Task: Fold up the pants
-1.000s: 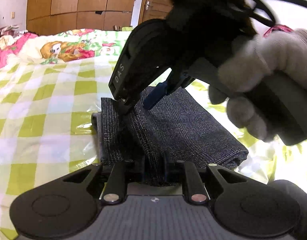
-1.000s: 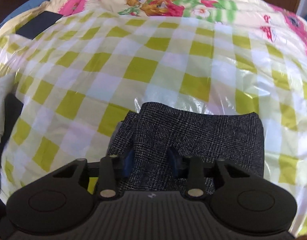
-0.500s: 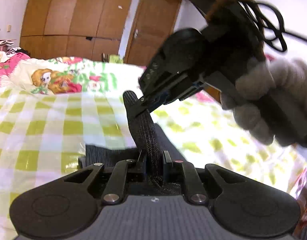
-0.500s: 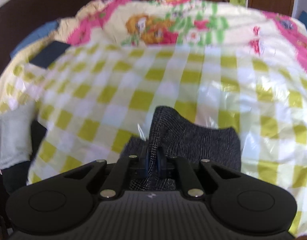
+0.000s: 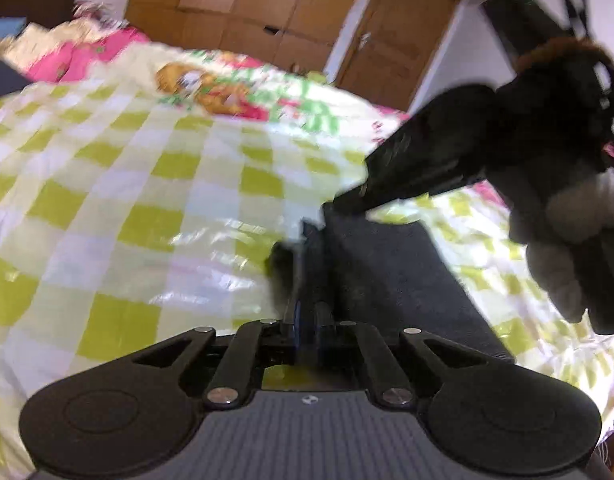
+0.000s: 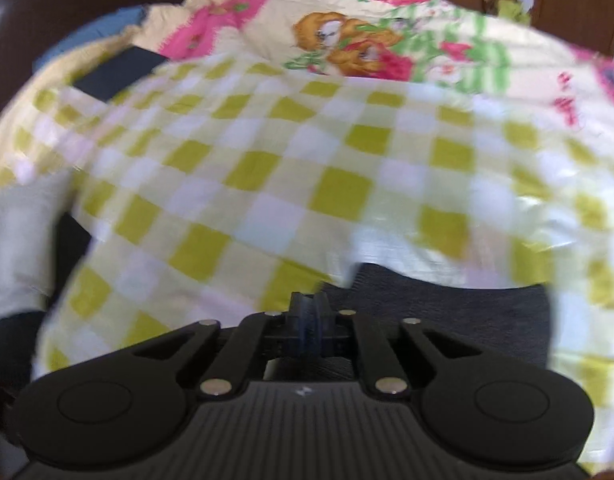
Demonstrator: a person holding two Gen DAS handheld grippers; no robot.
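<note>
The dark grey checked pants (image 5: 391,276) lie folded on the yellow-and-white checked bed cover. My left gripper (image 5: 309,320) is shut on a raised fold at the pants' left edge. My right gripper shows in the left wrist view (image 5: 347,200), held by a grey-gloved hand (image 5: 567,240), its tip on the pants' far corner. In the right wrist view the right gripper (image 6: 307,320) is shut, with the pants (image 6: 447,312) just beyond and to the right; both views are blurred.
The bed cover (image 5: 147,200) spreads left and far; a cartoon-print quilt (image 6: 367,48) lies at the far end. A dark flat object (image 6: 115,72) sits at the far left. Wooden wardrobe doors (image 5: 247,4) stand behind the bed.
Both grippers closed on the pants' edge and lifted it, then carried it down and across. The pants now lie lower and flatter, and both cameras are moving.
</note>
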